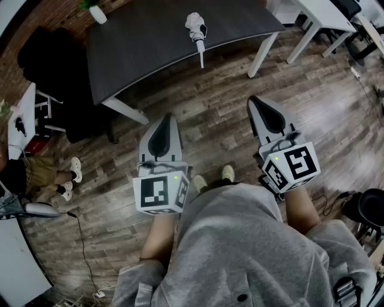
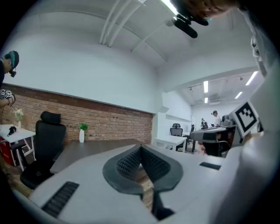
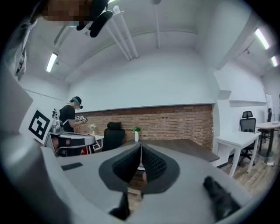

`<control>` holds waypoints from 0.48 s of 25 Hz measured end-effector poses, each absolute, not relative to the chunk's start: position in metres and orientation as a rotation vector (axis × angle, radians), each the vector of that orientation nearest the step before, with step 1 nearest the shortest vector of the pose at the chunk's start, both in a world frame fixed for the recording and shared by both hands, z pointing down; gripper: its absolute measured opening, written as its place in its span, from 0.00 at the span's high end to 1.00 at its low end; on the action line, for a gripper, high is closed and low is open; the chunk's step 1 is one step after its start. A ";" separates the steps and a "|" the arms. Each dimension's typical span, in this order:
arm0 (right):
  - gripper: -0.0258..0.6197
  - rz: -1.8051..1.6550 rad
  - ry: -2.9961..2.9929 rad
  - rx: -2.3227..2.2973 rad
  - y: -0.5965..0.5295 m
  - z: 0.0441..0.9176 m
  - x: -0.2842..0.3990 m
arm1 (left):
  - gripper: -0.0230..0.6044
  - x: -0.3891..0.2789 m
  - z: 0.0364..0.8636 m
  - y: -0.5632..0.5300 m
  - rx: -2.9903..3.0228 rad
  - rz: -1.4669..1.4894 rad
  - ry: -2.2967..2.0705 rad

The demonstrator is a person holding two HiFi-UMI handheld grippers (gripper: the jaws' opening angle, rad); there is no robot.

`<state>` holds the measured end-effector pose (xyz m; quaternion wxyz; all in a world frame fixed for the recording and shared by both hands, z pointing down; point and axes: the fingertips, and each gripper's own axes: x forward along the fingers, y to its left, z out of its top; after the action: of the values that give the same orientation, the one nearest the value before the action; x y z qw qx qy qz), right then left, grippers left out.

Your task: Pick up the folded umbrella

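The folded umbrella [image 1: 197, 31], pale grey with a white stem toward me, lies on the dark table [image 1: 150, 42] near its front edge. Both grippers hang level over the wooden floor, well short of the table. My left gripper [image 1: 168, 118] is shut with nothing between its jaws, and its tip sits below and left of the umbrella. The right gripper [image 1: 254, 100] is also shut and empty, to the umbrella's lower right. In the left gripper view [image 2: 141, 148] and the right gripper view [image 3: 141, 146] the ribbed pads meet at the tip. The umbrella does not show in either gripper view.
A white vase with a green plant [image 1: 96, 12] stands at the table's far left corner. A black office chair [image 1: 51, 57] sits left of the table, a white desk [image 1: 327, 15] at the upper right. A person's legs [image 1: 42, 174] are at the left edge.
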<state>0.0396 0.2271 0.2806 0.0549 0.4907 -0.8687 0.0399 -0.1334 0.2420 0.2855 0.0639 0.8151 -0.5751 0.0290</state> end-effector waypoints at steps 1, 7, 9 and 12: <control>0.92 0.131 -2.648 1.498 0.222 0.277 0.048 | 0.94 -0.132 0.282 0.240 2.438 0.083 -1.760; 0.92 0.181 -2.705 1.572 0.203 0.256 0.099 | 0.94 -0.098 0.254 0.227 2.423 0.064 -1.825; 0.92 0.174 -2.691 1.578 0.199 0.256 0.109 | 0.94 -0.083 0.245 0.223 2.448 0.054 -1.825; 0.92 0.237 -2.685 1.602 0.195 0.257 0.123 | 0.94 -0.065 0.232 0.217 2.484 0.045 -1.821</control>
<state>0.1235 0.1954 0.2566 0.0028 0.5109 -0.8563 0.0757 -0.0654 0.2170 0.2324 0.0307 0.8059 -0.5910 0.0146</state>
